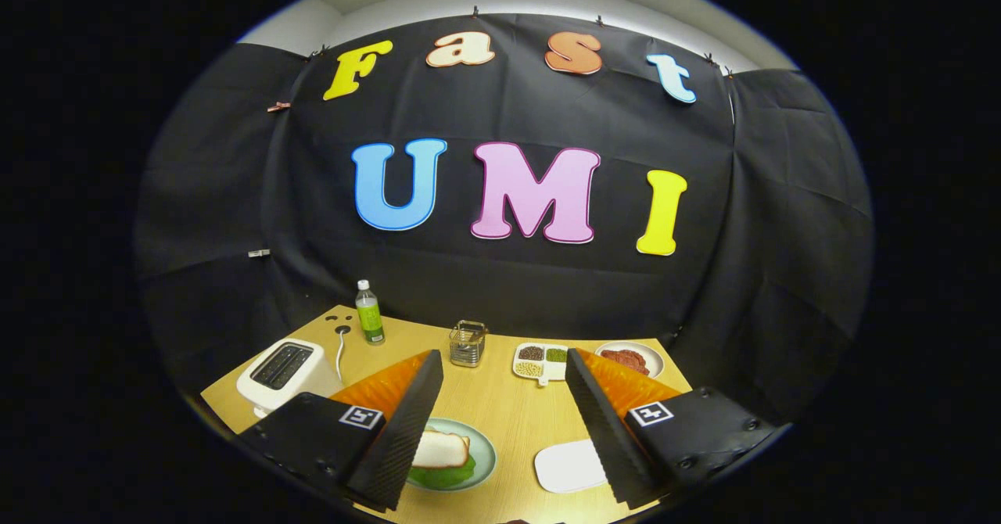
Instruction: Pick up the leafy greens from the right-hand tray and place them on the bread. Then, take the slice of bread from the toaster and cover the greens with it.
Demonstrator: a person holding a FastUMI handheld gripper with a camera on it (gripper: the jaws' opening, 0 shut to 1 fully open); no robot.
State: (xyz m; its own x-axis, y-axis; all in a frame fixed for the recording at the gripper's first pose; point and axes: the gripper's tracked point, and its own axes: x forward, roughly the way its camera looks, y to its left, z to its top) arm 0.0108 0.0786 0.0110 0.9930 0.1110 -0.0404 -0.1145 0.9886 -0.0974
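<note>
Tool (pixel 500 367) held above the table (pixel 500 407), fingers spread wide, nothing between them but bare wood.

Plate (pixel 483 450) sits low between the fingers, close to the left one, partly hidden by it. On the plate: bread (pixel 442 450) on top, greens (pixel 446 475) showing under its near edge. Whether another slice lies beneath the greens cannot be told.

White tray (pixel 567 465) just beside the right finger, its right part hidden behind it. Plate and tray lie near each other, apart.

Toaster (pixel 285 371) at the left side of the table, beyond the left finger; slots look dark, contents not clear. Its cord (pixel 340 352) runs back toward the wall.

Bottle (pixel 370 314) upright at the far left edge, behind the toaster. Wire basket (pixel 468 344) stands at the far middle. Right of it, a divided dish (pixel 541 361) with small heaps in its compartments. Further right, a round plate with meat (pixel 629 358), partly behind the right finger.
</note>
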